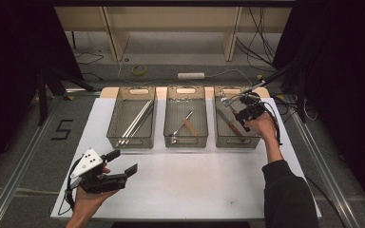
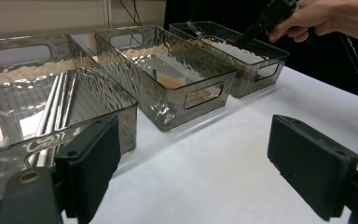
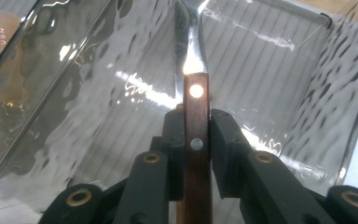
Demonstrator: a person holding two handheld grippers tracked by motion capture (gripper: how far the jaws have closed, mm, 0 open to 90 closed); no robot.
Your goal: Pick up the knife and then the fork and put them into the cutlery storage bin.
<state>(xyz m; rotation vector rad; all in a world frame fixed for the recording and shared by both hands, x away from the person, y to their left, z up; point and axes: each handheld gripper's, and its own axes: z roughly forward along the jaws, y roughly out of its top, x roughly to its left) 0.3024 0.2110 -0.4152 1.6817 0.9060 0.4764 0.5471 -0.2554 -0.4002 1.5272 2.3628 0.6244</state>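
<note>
Gripping the wooden-handled knife (image 3: 196,140) by its handle, your right claw (image 3: 196,140) holds it inside the rightmost clear bin (image 1: 221,137), blade pointing away. Your left claw (image 1: 123,162) hovers wide open and empty over the desk (image 1: 195,185).

I see the knife (image 3: 196,116), wooden riveted handle, steel blade, lying lengthwise inside the right bin (image 1: 218,135), handle clamped.

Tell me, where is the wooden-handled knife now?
The knife is clamped in the right gripper over the right bin, beside the middle bin in the high view.
</note>
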